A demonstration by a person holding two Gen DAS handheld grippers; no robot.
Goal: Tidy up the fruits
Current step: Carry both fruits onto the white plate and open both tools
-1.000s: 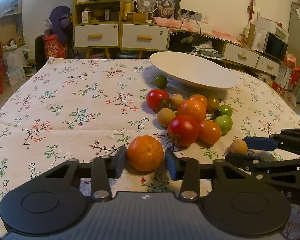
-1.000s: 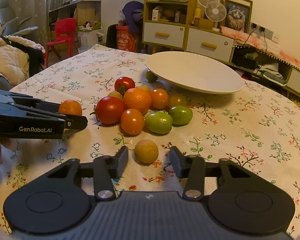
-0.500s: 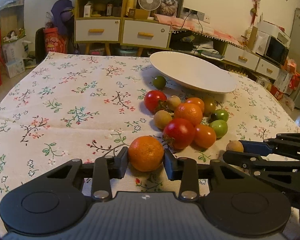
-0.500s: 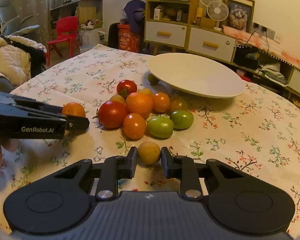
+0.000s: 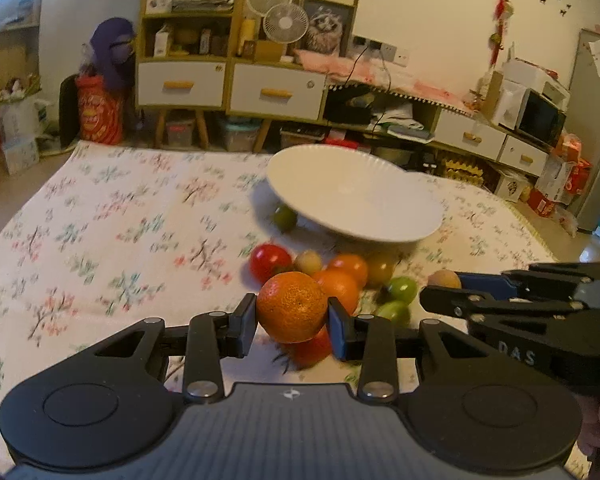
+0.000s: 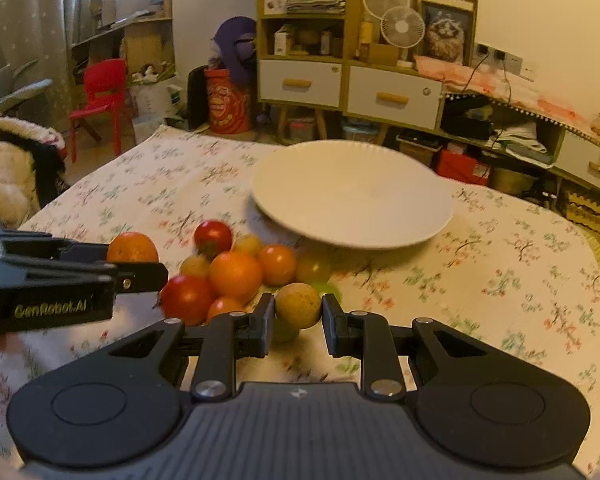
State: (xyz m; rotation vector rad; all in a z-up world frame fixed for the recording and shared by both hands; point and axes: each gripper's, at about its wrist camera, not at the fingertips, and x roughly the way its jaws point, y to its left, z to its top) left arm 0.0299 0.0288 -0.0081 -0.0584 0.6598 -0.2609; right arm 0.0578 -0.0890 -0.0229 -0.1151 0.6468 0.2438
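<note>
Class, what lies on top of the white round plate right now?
Nothing shows on the white round plate; its visible surface is bare. A small green fruit sits tucked below its near rim, partly hidden.

My black left hand-held gripper [image 5: 292,326] frames a pebbled orange mandarin [image 5: 291,306], my black right hand-held gripper [image 6: 298,326] a dull yellow-brown round fruit [image 6: 298,305], over the worktop's white cloth with red-and-green floral sprigs [image 5: 112,240], beside a plain white round plate [image 6: 352,200].

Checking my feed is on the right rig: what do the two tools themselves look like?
Both are matte black. The left tool has two round discs, a ribbed grey centre panel, silver pivot screws and blue pad edges. The right tool matches; "GenRobot.AI" is printed on the left tool's side. No cables or sleeves visible.
</note>
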